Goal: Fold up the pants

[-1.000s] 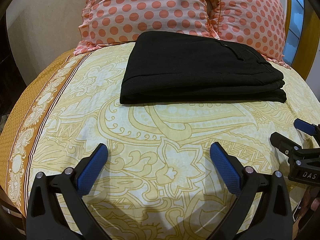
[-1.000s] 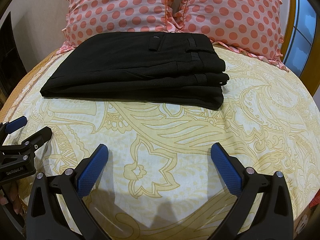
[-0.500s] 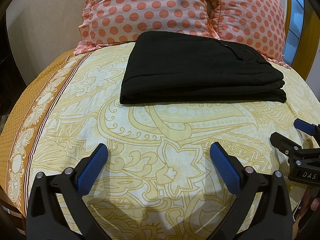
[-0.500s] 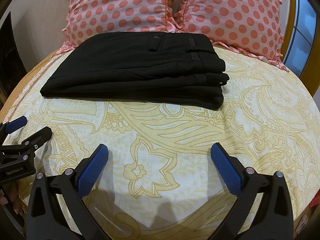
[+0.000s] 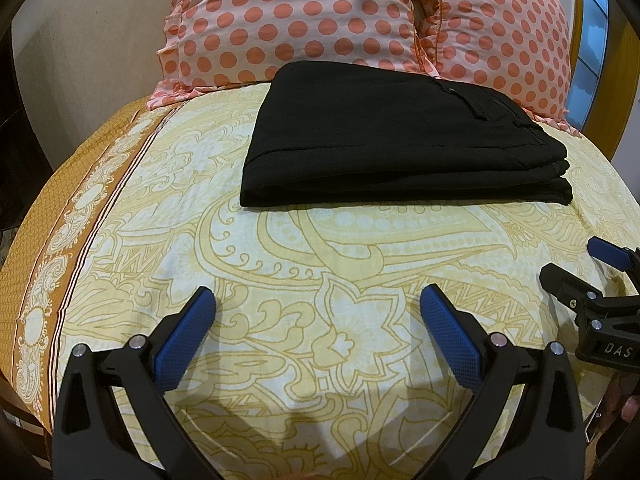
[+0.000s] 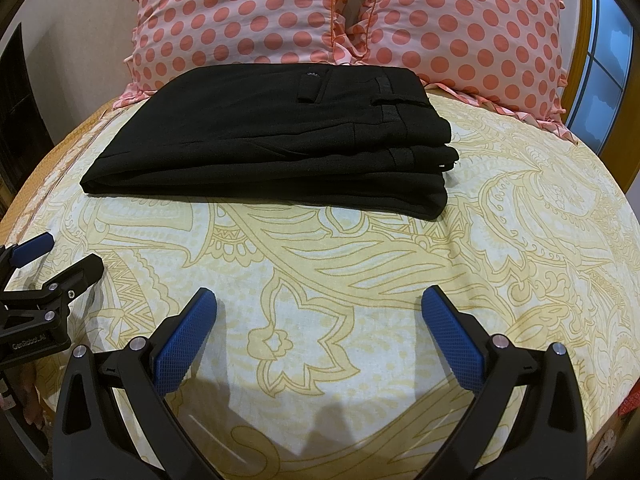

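Observation:
Black pants (image 5: 400, 136) lie folded in a flat rectangular stack on the bed, in front of the pillows; they also show in the right wrist view (image 6: 280, 144), waistband to the right. My left gripper (image 5: 318, 300) is open and empty, low over the bedsheet, well short of the pants. My right gripper (image 6: 319, 300) is open and empty too, at about the same distance from the pants. Each gripper shows at the edge of the other's view: the right one (image 5: 576, 264) and the left one (image 6: 56, 256).
A yellow paisley bedsheet (image 5: 320, 248) with an orange border (image 5: 48, 240) on the left covers the bed. Two pink polka-dot pillows (image 6: 240, 16) (image 6: 472, 20) stand behind the pants. A wall is at the left and a wooden-framed window (image 6: 600, 60) at the right.

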`<move>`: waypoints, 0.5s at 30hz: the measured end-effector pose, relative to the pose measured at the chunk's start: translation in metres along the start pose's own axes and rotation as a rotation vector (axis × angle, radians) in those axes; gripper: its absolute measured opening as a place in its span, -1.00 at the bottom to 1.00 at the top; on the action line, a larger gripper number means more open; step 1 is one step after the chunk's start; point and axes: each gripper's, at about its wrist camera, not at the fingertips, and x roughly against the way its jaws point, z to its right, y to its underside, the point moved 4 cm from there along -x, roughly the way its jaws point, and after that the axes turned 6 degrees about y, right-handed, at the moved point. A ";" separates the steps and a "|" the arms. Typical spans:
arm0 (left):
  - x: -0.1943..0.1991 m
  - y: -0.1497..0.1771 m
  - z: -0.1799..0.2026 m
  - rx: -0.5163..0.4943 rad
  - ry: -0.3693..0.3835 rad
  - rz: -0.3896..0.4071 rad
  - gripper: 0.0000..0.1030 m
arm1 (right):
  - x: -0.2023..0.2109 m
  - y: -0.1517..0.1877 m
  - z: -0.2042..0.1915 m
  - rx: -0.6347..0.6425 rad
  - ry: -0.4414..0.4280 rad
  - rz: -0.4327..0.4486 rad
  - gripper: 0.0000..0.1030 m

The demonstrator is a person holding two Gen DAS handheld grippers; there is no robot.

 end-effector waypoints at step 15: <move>-0.001 -0.001 0.000 0.002 0.003 -0.029 0.97 | 0.000 0.000 0.000 0.000 0.000 0.000 0.97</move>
